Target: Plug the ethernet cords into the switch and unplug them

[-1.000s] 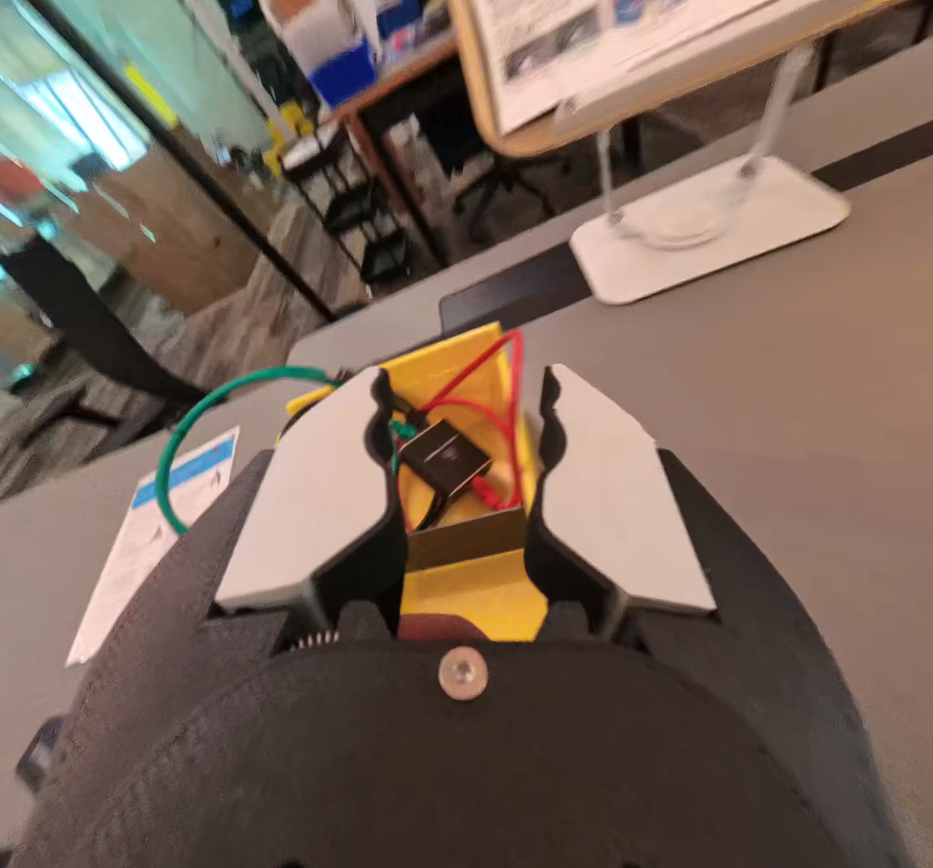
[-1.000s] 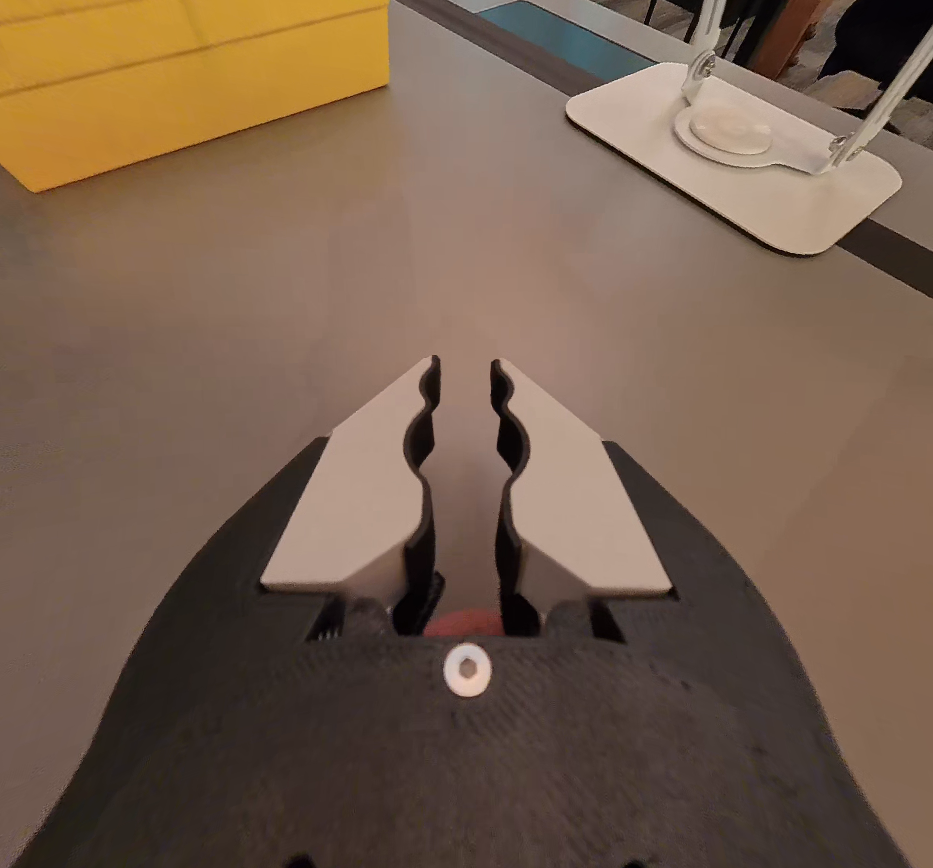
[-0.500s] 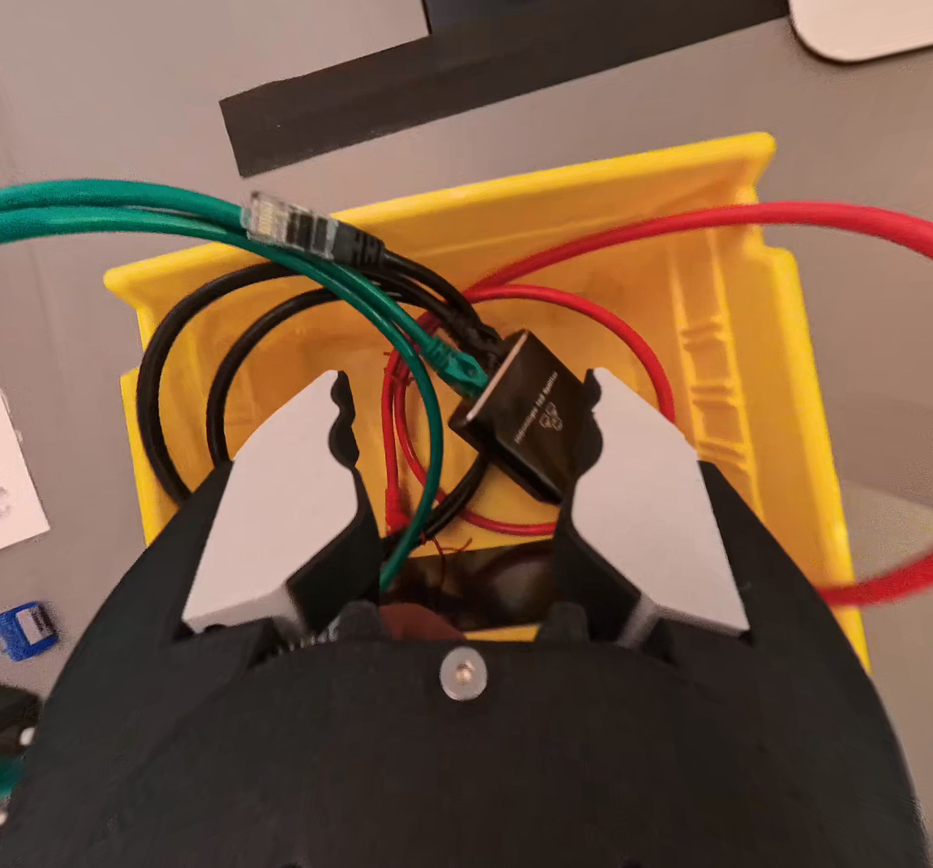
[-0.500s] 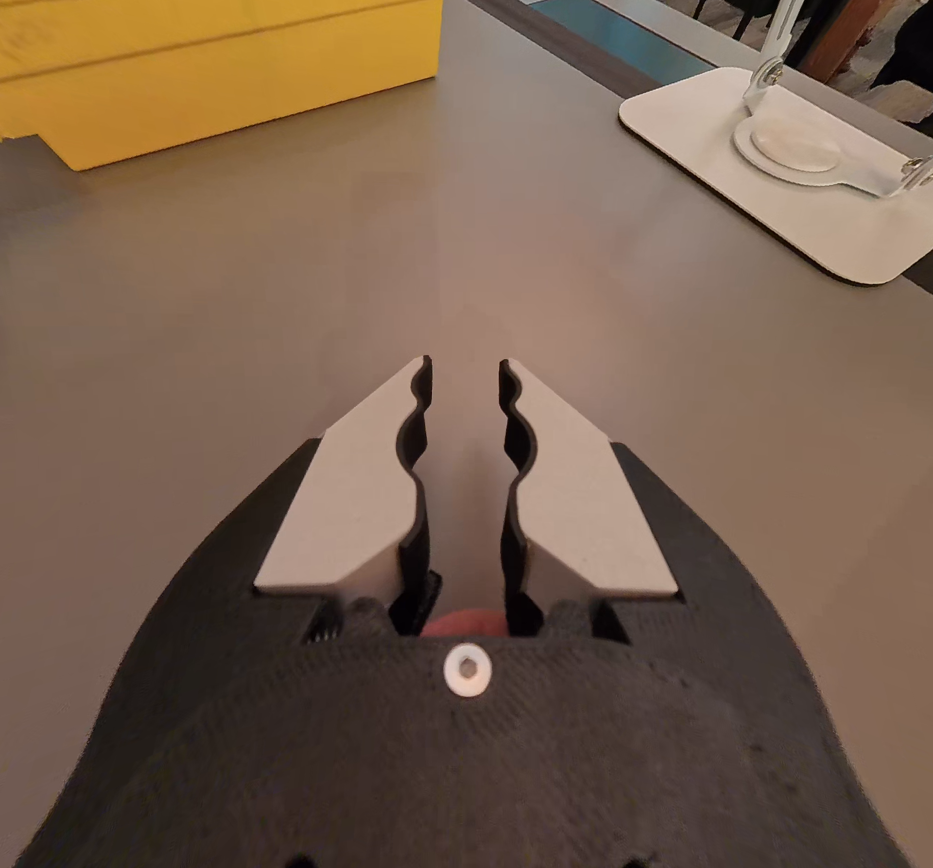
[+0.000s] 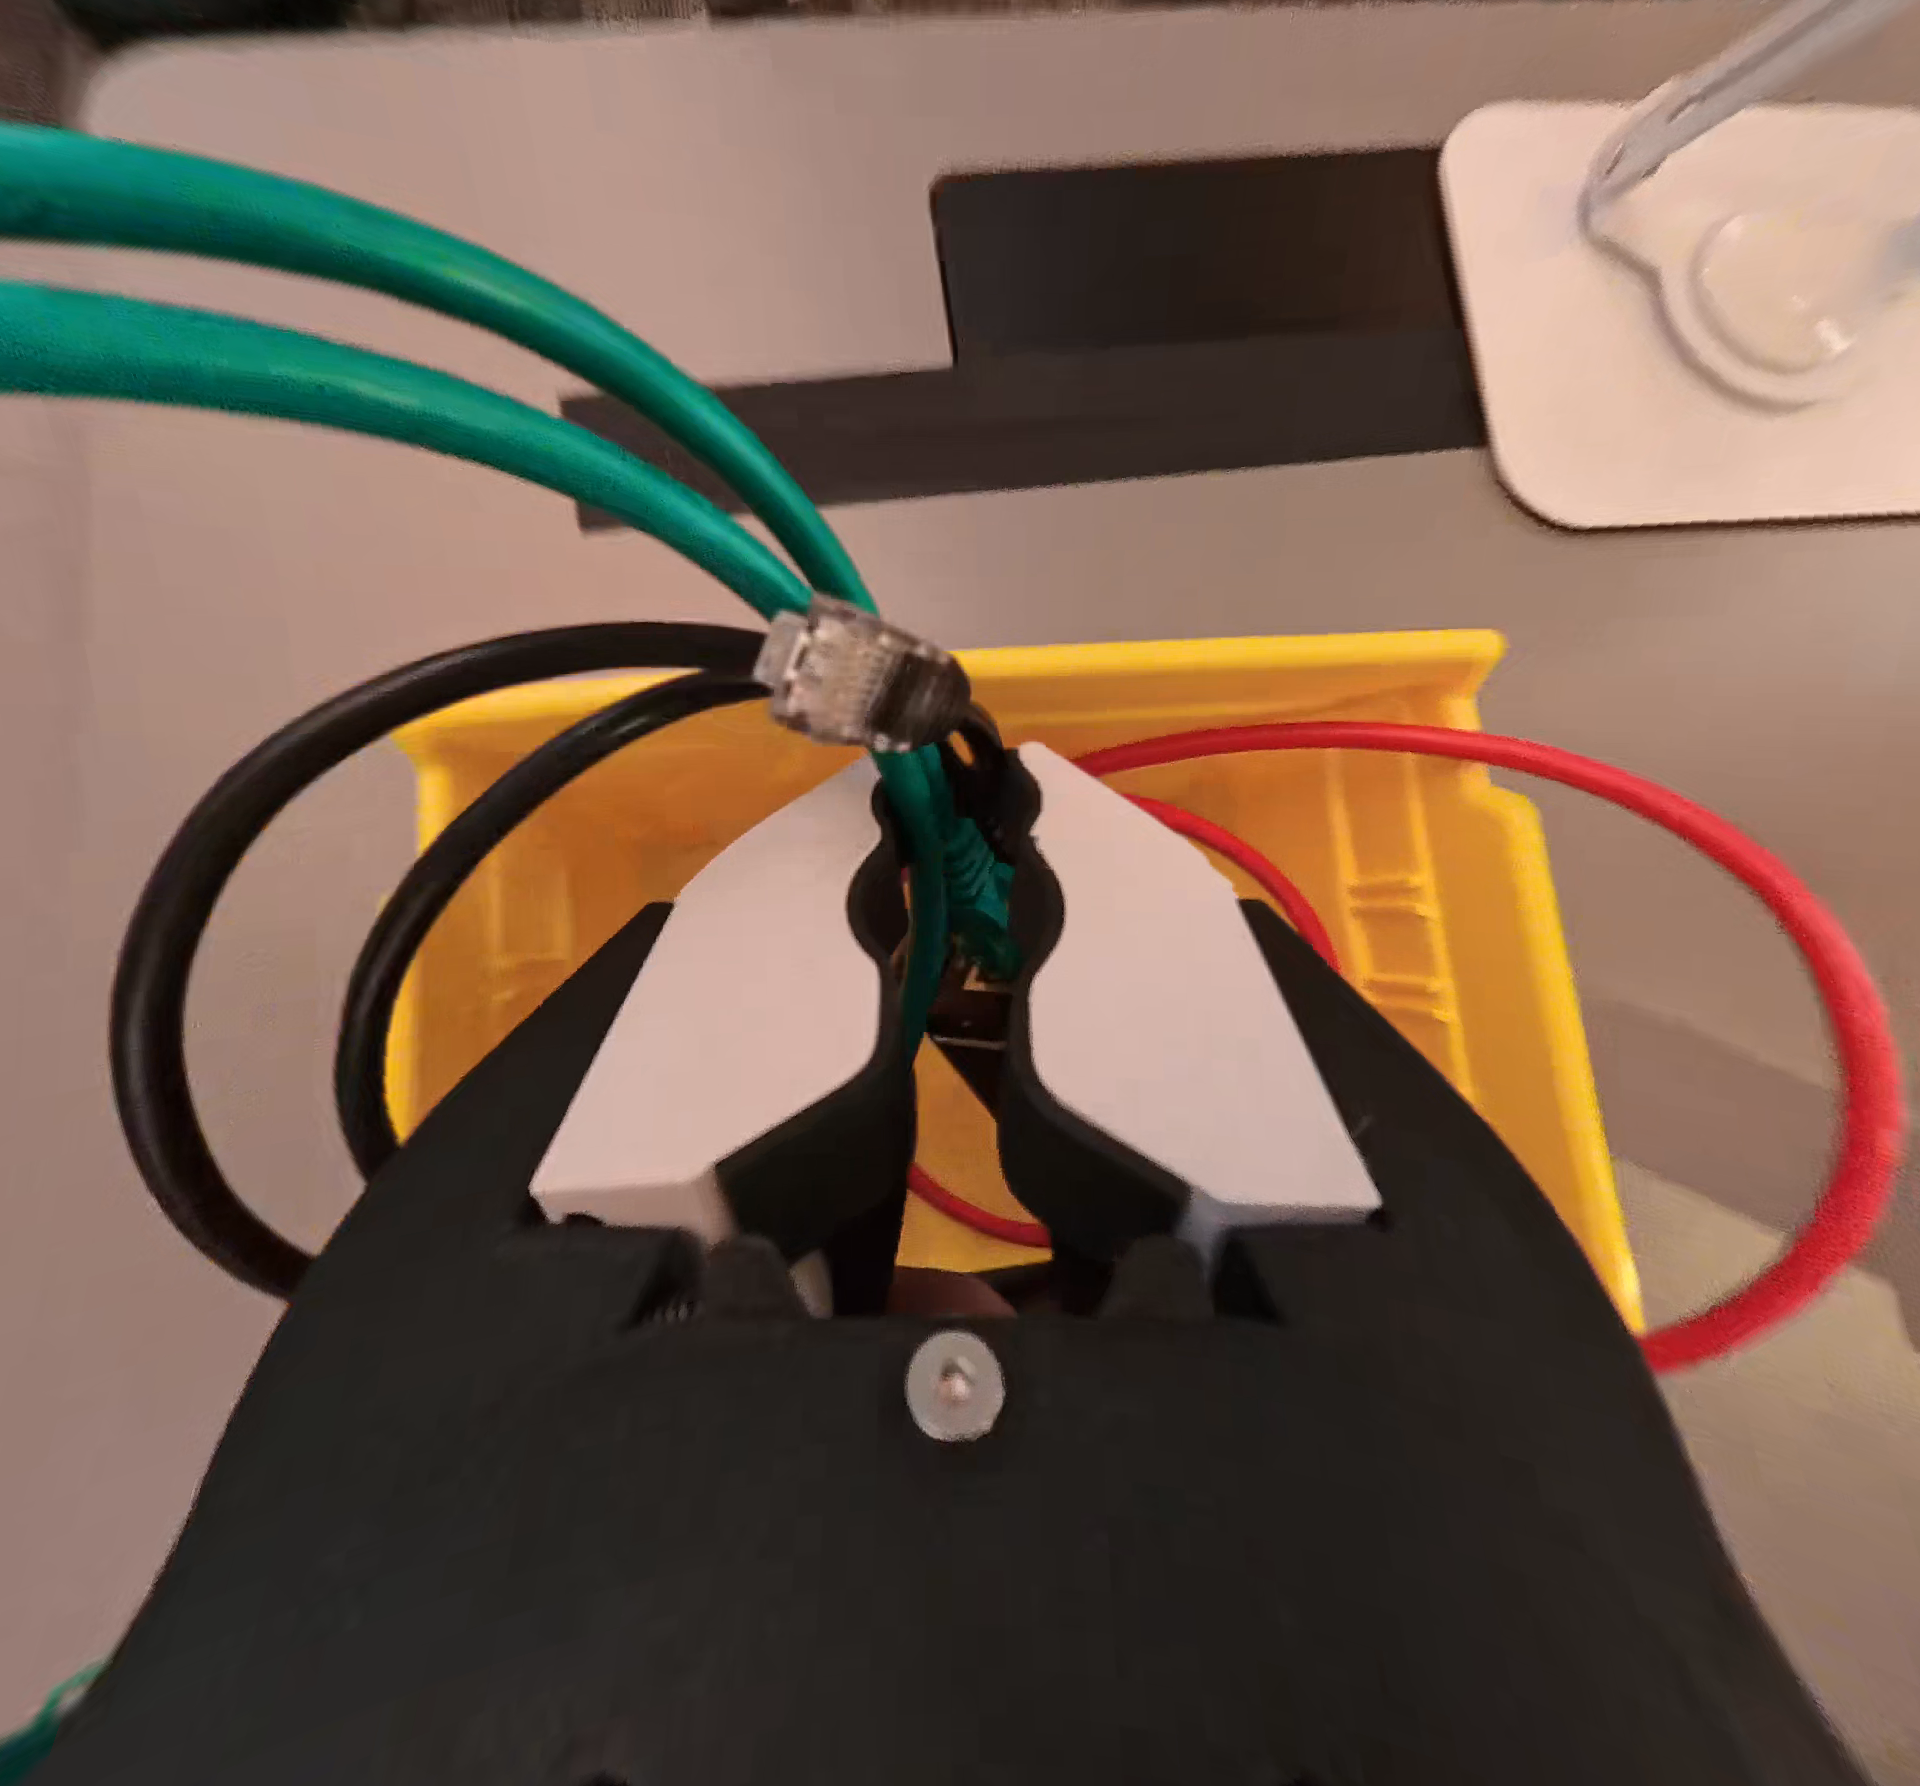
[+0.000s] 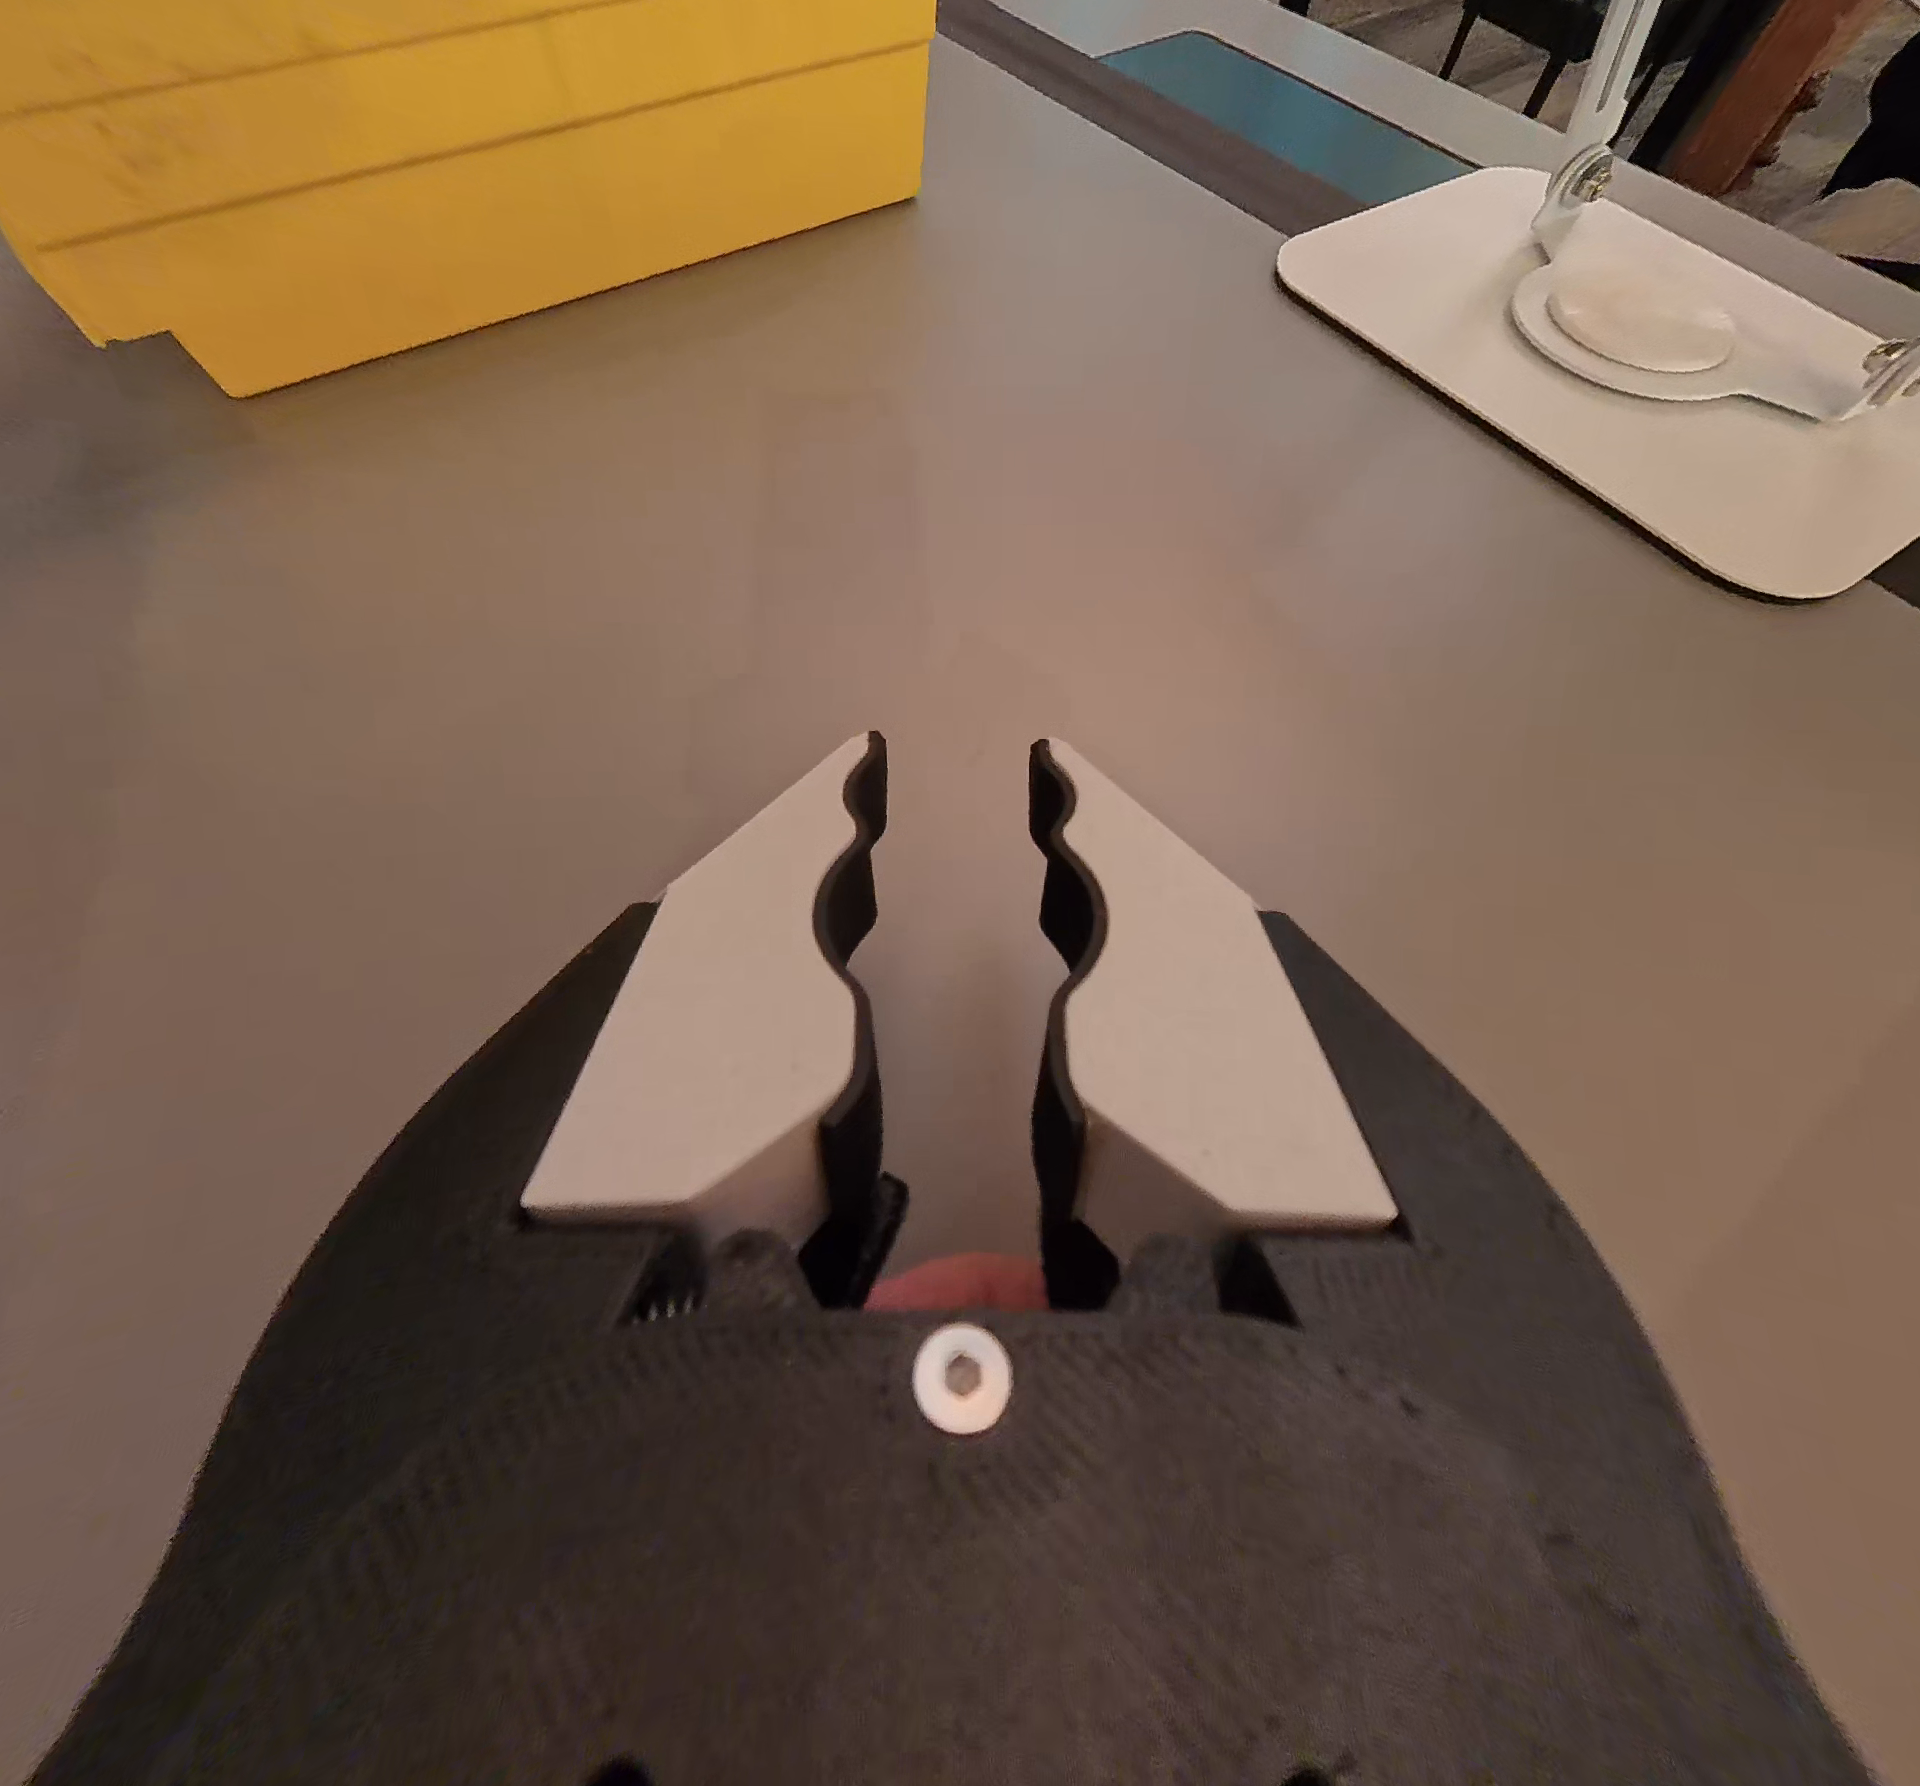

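Cords bunched over yellow bin [image 5: 1434, 905]: green ethernet cord [image 5: 975, 879] and black switch [image 5: 971, 1014] are clamped together by left gripper [image 5: 956, 780], probably for lifting out. Clear plug [image 5: 857, 682] sits at 12 o'clock. Right gripper [image 6: 958, 749] is held parted, empty, above grey table [image 6: 520, 593].

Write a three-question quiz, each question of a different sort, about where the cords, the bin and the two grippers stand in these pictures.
1. True or false: the right gripper holds a cord.
2. Which cord's boot sits between the left gripper fingers? A red cord B green cord C white
3. Fill in: the clear plug ends the ___ cord looping outside the yellow bin.

Key: 1 false; 2 B; 3 black.
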{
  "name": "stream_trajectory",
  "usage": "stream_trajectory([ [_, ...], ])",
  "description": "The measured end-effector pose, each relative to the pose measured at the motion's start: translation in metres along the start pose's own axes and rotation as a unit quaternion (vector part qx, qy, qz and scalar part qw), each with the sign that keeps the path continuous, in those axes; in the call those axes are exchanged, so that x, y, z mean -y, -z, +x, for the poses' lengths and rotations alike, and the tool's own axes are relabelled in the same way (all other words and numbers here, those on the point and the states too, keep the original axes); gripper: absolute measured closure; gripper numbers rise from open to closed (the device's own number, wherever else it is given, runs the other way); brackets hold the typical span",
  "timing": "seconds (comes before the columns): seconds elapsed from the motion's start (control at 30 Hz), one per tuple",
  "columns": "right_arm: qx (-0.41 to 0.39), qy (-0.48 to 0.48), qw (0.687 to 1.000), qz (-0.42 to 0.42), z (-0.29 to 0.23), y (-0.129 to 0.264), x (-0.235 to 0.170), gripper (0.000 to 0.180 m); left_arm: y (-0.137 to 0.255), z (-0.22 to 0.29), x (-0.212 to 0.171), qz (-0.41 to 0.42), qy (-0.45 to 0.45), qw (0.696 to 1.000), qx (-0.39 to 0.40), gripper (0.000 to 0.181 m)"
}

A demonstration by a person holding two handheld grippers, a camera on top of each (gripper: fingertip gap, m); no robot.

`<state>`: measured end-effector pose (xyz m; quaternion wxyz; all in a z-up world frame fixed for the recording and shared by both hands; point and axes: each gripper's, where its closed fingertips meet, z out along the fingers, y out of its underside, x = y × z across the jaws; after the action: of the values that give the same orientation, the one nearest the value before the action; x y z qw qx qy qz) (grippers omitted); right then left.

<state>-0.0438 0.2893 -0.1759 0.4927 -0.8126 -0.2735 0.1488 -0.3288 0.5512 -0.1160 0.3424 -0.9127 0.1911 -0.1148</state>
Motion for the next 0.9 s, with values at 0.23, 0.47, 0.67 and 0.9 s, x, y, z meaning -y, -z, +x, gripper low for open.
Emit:
stream_trajectory([
  [0.23,0.003,-0.006,1.0,0.008,0.0,0.003,0.005,0.155,0.084,0.012,0.056,0.111,-0.074,0.991,0.027,0.171],
  [0.47,0.003,0.007,1.0,0.009,-0.005,0.003,0.007,0.155,0.168,0.044,0.118,0.201,-0.148,0.967,0.06,0.173],
  [0.67,0.002,0.013,1.0,0.012,-0.006,0.006,0.01,0.155,0.225,0.063,0.174,0.244,-0.186,0.947,0.094,0.177],
  [0.9,0.003,0.014,1.0,0.014,-0.007,0.006,0.011,0.155,0.291,0.094,0.232,0.31,-0.203,0.923,0.104,0.175],
])
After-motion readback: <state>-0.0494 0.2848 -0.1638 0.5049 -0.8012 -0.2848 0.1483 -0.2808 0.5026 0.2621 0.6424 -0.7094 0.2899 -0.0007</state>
